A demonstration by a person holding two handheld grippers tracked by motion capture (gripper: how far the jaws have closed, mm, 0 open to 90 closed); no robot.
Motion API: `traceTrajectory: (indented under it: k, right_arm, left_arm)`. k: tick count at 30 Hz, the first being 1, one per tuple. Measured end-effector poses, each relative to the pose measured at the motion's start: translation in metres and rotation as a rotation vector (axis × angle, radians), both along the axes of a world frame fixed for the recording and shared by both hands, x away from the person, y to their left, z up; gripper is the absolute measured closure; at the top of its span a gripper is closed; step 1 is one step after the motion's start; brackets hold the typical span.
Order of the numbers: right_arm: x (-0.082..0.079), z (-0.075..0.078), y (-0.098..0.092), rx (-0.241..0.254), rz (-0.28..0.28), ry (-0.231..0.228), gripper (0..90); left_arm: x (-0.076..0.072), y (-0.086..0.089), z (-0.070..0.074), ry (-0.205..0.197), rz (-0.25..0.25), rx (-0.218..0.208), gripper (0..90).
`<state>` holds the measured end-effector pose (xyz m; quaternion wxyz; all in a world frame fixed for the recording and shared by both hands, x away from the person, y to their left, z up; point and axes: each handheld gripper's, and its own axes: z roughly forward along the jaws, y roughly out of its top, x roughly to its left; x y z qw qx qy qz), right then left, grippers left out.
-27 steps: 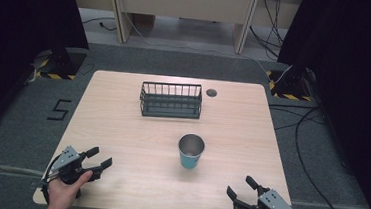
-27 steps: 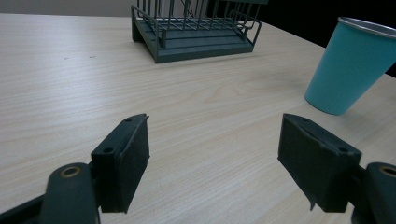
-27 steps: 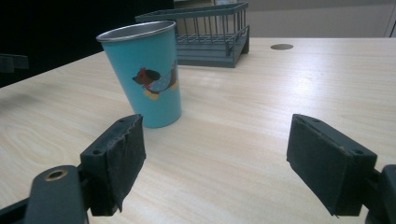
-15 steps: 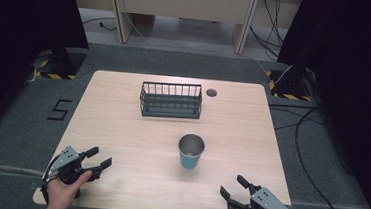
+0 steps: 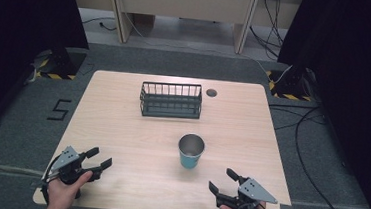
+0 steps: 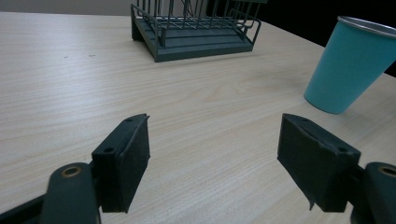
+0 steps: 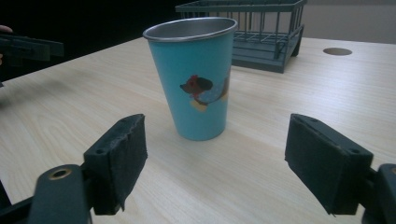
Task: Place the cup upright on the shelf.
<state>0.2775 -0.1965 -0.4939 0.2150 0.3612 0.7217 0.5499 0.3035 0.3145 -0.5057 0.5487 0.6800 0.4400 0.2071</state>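
While the right gripper (image 5: 225, 184) hovers near the front edge of the surface (image 5: 121, 129) with its fingers (image 7: 119, 163) wide apart, the blue cup (image 5: 191, 151) stands upright just ahead of it, untouched. Well apart at the front left corner, the left gripper (image 5: 98, 159) also has its fingers spread, holding nothing. Behind the cup sits a dark wire rack (image 5: 171, 99).

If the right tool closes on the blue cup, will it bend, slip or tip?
The cup looks like rigid metal, with a steel rim, so it probably will not bend. Its painted wall seems smooth and tapers downward, so it may slip. It is taller than its narrow base, so a high push from the right tool could tip it.
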Motion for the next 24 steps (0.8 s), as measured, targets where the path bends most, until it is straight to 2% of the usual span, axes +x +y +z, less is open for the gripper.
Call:
traceTrajectory:
  k: [10, 24]
  right_arm:
    - [0.024, 0.001, 0.024, -0.015, 0.030, 0.009, 18.4]
    - [0.045, 0.000, 0.046, -0.037, 0.061, 0.011, 16.9]
  left_arm:
    - [0.000, 0.000, 0.000, 0.001, -0.003, -0.005, 24.9]
    - [0.000, 0.000, 0.000, 0.002, -0.003, -0.005, 25.1]
